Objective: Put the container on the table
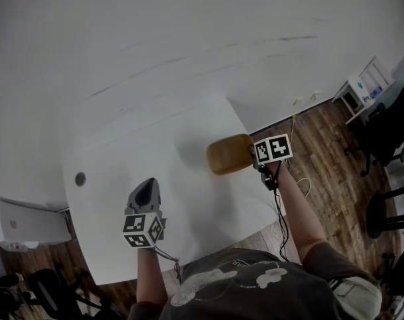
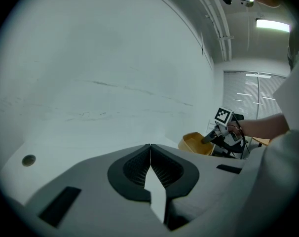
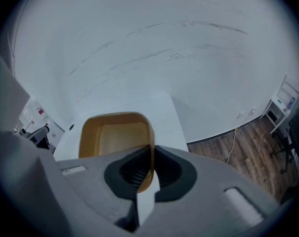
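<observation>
A mustard-yellow rectangular container [image 1: 230,154] hangs over the right part of the white table [image 1: 115,179]. My right gripper [image 1: 254,159] is shut on its near rim, and the right gripper view shows the empty container [image 3: 115,137] with its wall pinched between the jaws [image 3: 152,169]. I cannot tell whether its bottom touches the table. My left gripper [image 1: 149,191] is over the table's front middle, jaws shut with nothing between them [image 2: 150,154]. In the left gripper view the container [image 2: 196,143] sits off to the right.
A round cable hole [image 1: 80,178] marks the table's left side. A white wall rises behind the table. Wooden floor [image 1: 322,145] lies to the right, with a white cable, a small white shelf unit [image 1: 363,85] and black chairs [image 1: 389,132]. A white box [image 1: 19,227] stands at lower left.
</observation>
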The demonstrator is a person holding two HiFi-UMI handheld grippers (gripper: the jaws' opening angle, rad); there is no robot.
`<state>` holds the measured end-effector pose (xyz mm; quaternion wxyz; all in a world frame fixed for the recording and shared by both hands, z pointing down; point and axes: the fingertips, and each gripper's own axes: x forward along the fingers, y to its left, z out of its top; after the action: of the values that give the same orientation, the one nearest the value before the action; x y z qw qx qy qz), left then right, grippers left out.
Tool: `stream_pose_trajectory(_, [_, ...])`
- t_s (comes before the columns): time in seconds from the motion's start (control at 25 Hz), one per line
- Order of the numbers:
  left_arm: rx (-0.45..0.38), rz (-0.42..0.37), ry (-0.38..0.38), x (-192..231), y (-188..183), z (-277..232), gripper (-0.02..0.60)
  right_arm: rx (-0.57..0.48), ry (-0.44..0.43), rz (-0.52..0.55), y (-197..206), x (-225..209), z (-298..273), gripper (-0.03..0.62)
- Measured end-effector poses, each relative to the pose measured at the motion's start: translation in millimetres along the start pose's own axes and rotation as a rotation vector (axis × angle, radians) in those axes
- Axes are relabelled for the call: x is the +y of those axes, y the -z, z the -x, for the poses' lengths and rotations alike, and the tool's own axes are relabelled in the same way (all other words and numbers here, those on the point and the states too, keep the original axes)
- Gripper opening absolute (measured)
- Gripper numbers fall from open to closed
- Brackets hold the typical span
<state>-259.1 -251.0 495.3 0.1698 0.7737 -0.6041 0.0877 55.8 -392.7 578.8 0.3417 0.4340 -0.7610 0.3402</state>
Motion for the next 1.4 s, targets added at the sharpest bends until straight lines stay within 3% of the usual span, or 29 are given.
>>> stream_pose_trajectory(0.4, [0.044, -0.029, 0.024, 33, 2, -50, 0.008, 0.039, 0.053, 0.013, -51, -18, -57, 0.006])
stream_pose_trajectory(0.92, [0.071, 0.027, 0.076, 30, 6, -91, 0.008, 0.061, 0.073, 0.050, -99, -38, -87, 0.008])
stream_pose_trajectory(1.4, [0.084, 0.027, -0.007, 34, 6, -117, 0.008, 0.092, 0.004, 0.061, -131, -56, -139, 0.008])
